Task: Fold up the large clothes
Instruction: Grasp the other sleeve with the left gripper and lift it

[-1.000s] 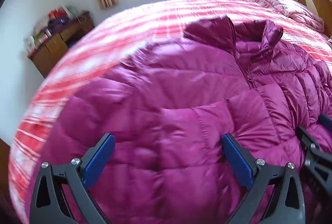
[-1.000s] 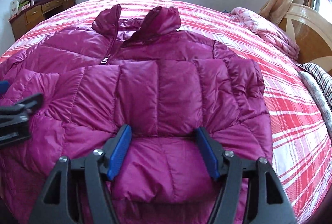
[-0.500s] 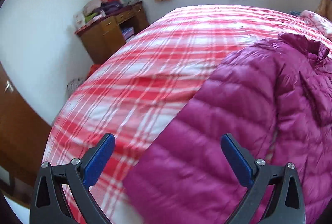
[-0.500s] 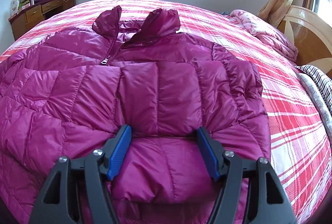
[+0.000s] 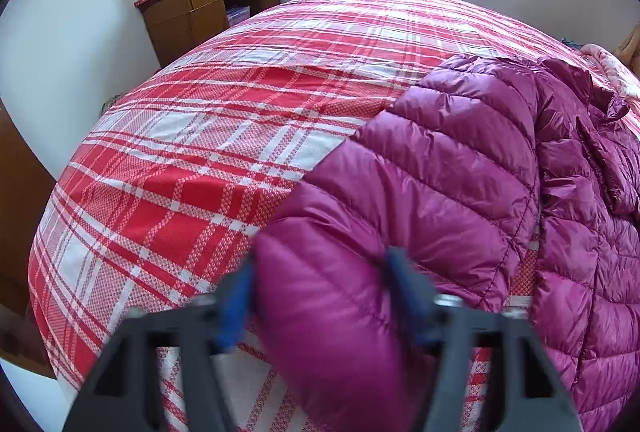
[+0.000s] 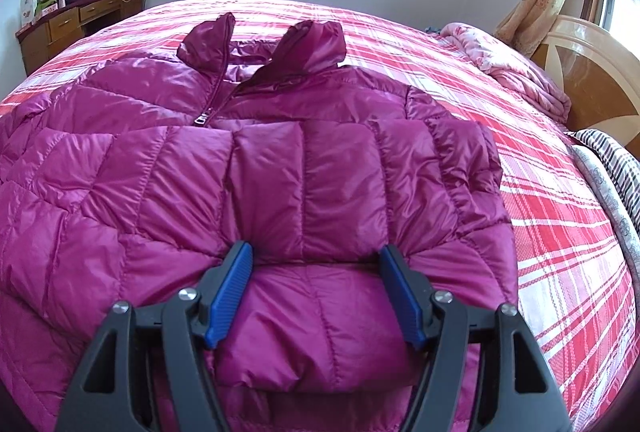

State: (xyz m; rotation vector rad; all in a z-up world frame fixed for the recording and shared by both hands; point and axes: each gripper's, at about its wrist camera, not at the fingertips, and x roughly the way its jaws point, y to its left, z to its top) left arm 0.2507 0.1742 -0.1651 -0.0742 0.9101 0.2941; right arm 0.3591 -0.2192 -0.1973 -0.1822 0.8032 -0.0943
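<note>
The left gripper is closing on the puffy magenta down jacket's sleeve cuff; the right gripper pinches a folded sleeve. Light, slippery: grip seams.

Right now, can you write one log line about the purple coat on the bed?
step: folding jacket | left tool: closing around sleeve end | right tool: holding folded sleeve cuff | bed: plaid cover

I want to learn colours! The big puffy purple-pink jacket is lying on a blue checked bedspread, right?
Not quite: the puffy purple-pink jacket does lie on a checked bedspread, but that bedspread is red and white, not blue. The right wrist view shows it plainly.
</note>
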